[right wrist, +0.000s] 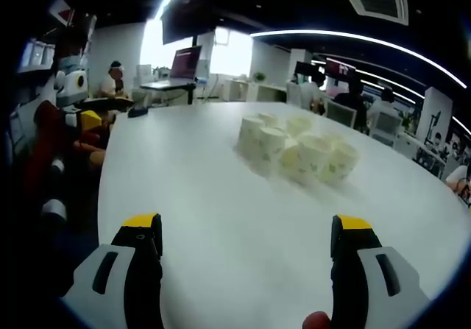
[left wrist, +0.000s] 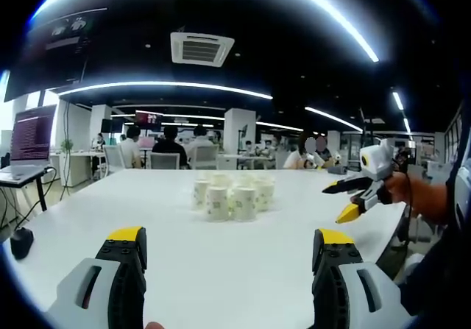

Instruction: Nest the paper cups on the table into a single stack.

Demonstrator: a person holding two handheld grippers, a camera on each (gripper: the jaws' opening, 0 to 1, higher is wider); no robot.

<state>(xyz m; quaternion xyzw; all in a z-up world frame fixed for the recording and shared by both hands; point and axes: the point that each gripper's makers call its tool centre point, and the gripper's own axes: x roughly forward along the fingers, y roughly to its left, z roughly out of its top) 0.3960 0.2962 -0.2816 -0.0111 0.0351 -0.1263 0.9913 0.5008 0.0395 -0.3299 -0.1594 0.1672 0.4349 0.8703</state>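
Paper cups (left wrist: 229, 196) stand bunched together on the white bench (left wrist: 184, 270), well ahead of both pairs of tongs, at about 12 o'clock in the left gripper view and toward 1 o'clock in the right gripper view, where the same cluster (right wrist: 294, 151) sits mid-bench. They are pale cups with a faint greenish print, upright with mouths up as far as I can tell, packed rim against rim; how many there are is hard to count at this range.

That tight packing is the main risk, in my judgement: tongs reaching for one cup are likely to nudge its neighbours and tip them, since empty paper cups are light. Squeezing too hard would probably crush a rim out of round and make nesting jam.

The left tongs (left wrist: 232, 244) are spread wide and empty, hovering over bare bench. The right tongs (right wrist: 246, 233) are likewise wide apart with nothing between them; they also appear at 3 o'clock in the left gripper view, jaws parted, held in a person's hand (left wrist: 412, 190).
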